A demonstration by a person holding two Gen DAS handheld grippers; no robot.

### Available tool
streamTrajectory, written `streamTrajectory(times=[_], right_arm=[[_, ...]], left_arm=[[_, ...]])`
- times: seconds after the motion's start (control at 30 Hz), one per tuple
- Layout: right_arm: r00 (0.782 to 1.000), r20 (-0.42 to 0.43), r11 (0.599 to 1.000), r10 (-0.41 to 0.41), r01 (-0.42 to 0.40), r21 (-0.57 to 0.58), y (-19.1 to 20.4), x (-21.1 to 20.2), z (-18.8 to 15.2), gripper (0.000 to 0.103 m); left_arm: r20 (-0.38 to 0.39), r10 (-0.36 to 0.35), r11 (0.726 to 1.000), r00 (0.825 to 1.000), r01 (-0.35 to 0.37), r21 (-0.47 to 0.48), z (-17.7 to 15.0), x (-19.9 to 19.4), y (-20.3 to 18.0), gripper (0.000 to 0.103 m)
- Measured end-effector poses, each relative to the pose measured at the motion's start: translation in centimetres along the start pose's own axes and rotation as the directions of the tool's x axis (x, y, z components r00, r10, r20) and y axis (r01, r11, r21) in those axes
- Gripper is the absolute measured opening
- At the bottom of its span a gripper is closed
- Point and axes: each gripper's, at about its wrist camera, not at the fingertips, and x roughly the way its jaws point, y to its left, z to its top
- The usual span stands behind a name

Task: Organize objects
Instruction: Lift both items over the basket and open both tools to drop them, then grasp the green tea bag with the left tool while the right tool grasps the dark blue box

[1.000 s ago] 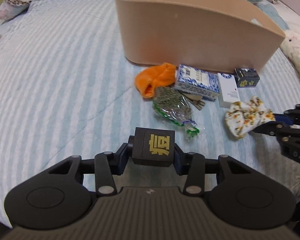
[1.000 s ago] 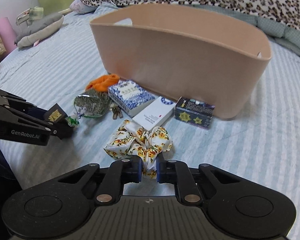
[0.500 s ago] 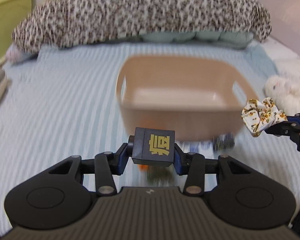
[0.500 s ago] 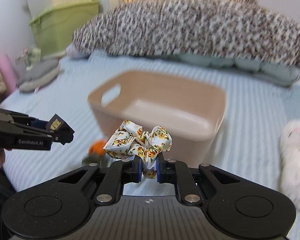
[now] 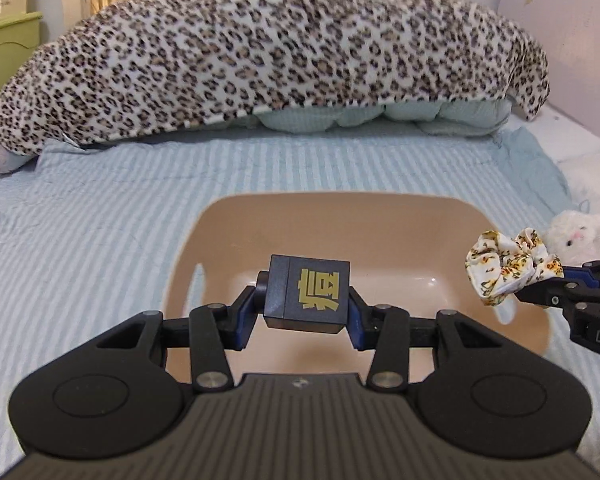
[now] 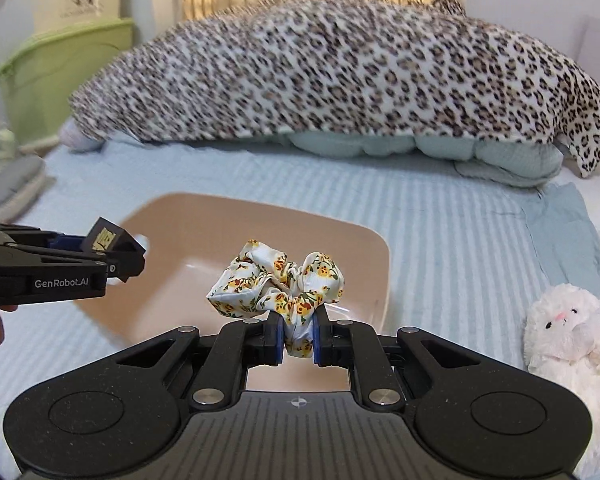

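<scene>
Dark, with a gold character printed on its near face, the small box is clamped between the fingers of the left gripper, which are closed onto its two sides. It hangs in the air above the open beige plastic bin, over the left half of the bin's floor. The floral fabric scrunchie is pinched by its lower fold in the right gripper, whose fingers are nearly together on the cloth. It too hangs above the bin, toward the right side.

Judged from this position, the step in hand is the release of both items into the bin.

1. Lower each gripper until its item is below the bin rim before you open the fingers. A rigid box dropped from height may bounce or tip out.
2. Keep the two grippers apart; in the right wrist view they are close over the bin.
3. Open the right fingers fully. Soft fabric can cling to the pads.

The bin rests on the striped blue bedspread, a soft base, so avoid pressing on its walls. A white plush toy lies to the right, clear of the bin.
</scene>
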Motion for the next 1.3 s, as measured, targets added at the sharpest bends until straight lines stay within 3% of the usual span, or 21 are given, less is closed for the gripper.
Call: streamTrajectory(times=[0.17, 0.27, 0.3, 0.37, 0.43, 0.5, 0.63, 0.73, 1.0, 1.3], right_arm=[[0.997, -0.065, 0.999, -0.043, 0.041, -0.031, 0.1, 3.0, -0.4, 0.013], [0.991, -0.120, 0.997, -0.059, 0.053, -0.051, 0.2, 4.5, -1.0, 0.019], [0.988, -0.138, 0.997, -0.063, 0.055, -0.055, 0.3, 4.8, -1.2, 0.033], [0.987, -0.145, 0.996, -0.072, 0.063, -0.066, 0.4, 5.0, -1.5, 0.041], [0.990, -0.120, 0.995, -0.075, 0.066, -0.078, 0.7, 4.3, -1.7, 0.056], [0.995, -0.077, 0.995, -0.066, 0.059, -0.079, 0.7, 3.1, -1.6, 0.072], [0.998, -0.034, 0.998, -0.050, 0.049, -0.043, 0.4, 0.5, -1.5, 0.086], [0.999, -0.019, 0.999, -0.031, 0.030, -0.024, 0.3, -1.6, -1.8, 0.102], [0.998, -0.055, 0.999, -0.015, 0.012, -0.052, 0.8, -5.7, -5.1, 0.103], [0.990, -0.139, 0.994, -0.025, 0.009, -0.110, 2.1, -5.4, -9.6, 0.103]], left_arm=[[-0.097, 0.022, 0.999, 0.995, -0.019, 0.034, -0.9, 4.7, -0.8, 0.047], [-0.167, 0.035, 0.999, 0.985, -0.028, 0.046, -1.8, 6.6, -0.7, 0.047], [-0.184, 0.043, 0.998, 0.982, -0.035, 0.045, -2.0, 6.9, -0.6, 0.047], [-0.177, 0.059, 0.998, 0.982, -0.054, 0.036, -1.8, 6.6, -0.3, 0.049], [-0.140, 0.066, 0.998, 0.988, -0.064, 0.014, -1.4, 5.3, 0.0, 0.060], [-0.093, 0.067, 0.998, 0.993, -0.068, -0.006, -0.9, 3.7, 0.0, 0.082], [-0.033, 0.094, 0.996, 0.995, -0.093, 0.006, -0.4, 0.2, -0.6, 0.086], [-0.001, 0.085, 0.996, 0.996, -0.085, 0.006, -0.7, -2.8, -0.8, 0.086], [-0.013, 0.088, 0.996, 0.996, -0.088, -0.018, -4.3, -8.2, -0.3, 0.088], [-0.119, 0.124, 0.992, 0.985, -0.121, 0.028, -9.8, -8.2, 1.3, 0.088]])
